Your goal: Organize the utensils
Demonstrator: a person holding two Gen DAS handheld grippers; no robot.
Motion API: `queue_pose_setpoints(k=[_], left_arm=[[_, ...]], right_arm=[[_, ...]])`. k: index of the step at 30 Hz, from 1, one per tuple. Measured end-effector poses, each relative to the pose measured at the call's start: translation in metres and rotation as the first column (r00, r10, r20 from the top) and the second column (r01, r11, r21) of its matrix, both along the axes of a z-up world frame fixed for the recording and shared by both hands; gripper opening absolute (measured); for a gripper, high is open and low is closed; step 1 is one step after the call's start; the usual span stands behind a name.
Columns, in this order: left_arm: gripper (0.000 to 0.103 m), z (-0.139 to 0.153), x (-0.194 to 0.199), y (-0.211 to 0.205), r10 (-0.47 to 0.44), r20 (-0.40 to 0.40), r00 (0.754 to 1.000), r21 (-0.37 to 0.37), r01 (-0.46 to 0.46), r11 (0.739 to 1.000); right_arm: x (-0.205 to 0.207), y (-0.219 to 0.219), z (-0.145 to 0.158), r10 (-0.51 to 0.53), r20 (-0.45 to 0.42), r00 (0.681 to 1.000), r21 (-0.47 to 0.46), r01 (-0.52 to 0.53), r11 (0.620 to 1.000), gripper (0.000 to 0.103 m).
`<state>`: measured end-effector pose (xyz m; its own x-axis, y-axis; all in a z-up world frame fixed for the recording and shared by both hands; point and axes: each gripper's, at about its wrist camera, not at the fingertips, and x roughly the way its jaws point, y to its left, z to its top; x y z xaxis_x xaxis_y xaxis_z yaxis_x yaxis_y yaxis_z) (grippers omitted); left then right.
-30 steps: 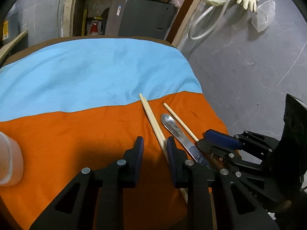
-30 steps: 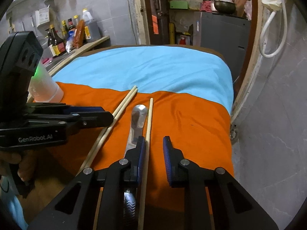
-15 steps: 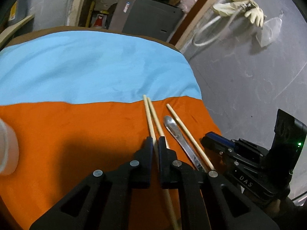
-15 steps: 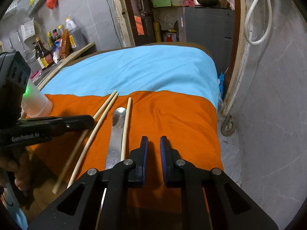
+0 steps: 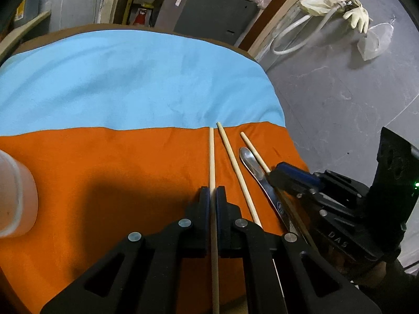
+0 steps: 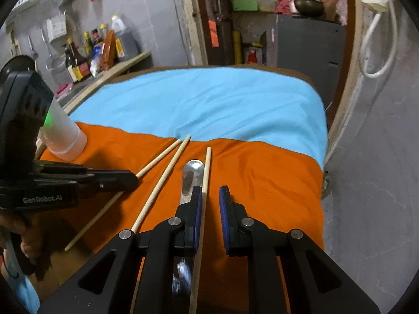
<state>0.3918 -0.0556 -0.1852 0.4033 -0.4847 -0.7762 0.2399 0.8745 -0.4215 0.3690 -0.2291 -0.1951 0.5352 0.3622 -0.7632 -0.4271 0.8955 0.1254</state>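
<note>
Three wooden chopsticks and a metal spoon lie on the orange cloth. My left gripper (image 5: pixel 212 195) is shut on the leftmost chopstick (image 5: pixel 211 157), which runs straight ahead between its fingers. A second chopstick (image 5: pixel 234 164) lies just right of it. The spoon (image 5: pixel 252 164) and the third chopstick (image 5: pixel 255 153) lie further right. My right gripper (image 6: pixel 210 198) is open over the third chopstick (image 6: pixel 206 172), which lies by its left finger, with the spoon (image 6: pixel 192 175) just left of it. The left gripper also shows in the right wrist view (image 6: pixel 128 181).
A translucent white cup (image 5: pixel 14 198) stands on the orange cloth at the left; it also shows in the right wrist view (image 6: pixel 64 136). A blue cloth (image 5: pixel 131 83) covers the far half of the table. A grey wall is close on the right.
My left gripper has closed on the leftmost chopstick and swung it apart from its neighbour. My right gripper shut half a second ago, then opened again over the third chopstick.
</note>
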Motion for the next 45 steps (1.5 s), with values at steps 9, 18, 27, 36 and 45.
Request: queue_pose_setpoints(k=[9, 18, 27, 36, 45], left_arm=[[0.003, 0.004, 0.016, -0.011, -0.058, -0.039, 0.998, 0.056, 0.060, 0.997], [0.002, 0.005, 0.018, -0.017, -0.072, -0.035, 0.997, 0.105, 0.076, 0.992], [0.002, 0.022, -0.017, 0.007, 0.031, 0.107, 0.994, -0.067, -0.024, 0.997], [0.002, 0.066, -0.067, 0.037, 0.173, 0.363, 0.915, -0.206, -0.102, 0.973], [0.002, 0.112, -0.087, 0.046, 0.223, 0.499, 0.837, -0.247, -0.109, 0.963]], right_arm=[[0.014, 0.008, 0.000, 0.011, -0.099, 0.995, -0.112, -0.023, 0.993, 0.013], [0.035, 0.015, 0.004, -0.016, -0.164, 0.986, -0.118, -0.003, 0.993, 0.008], [0.011, -0.010, 0.016, -0.059, -0.081, 0.995, 0.112, 0.068, 0.991, 0.003], [-0.035, -0.014, 0.061, -0.112, 0.200, 0.973, 0.319, 0.043, 0.947, 0.003], [-0.048, 0.011, 0.117, -0.134, 0.370, 0.919, 0.411, -0.033, 0.911, 0.003]])
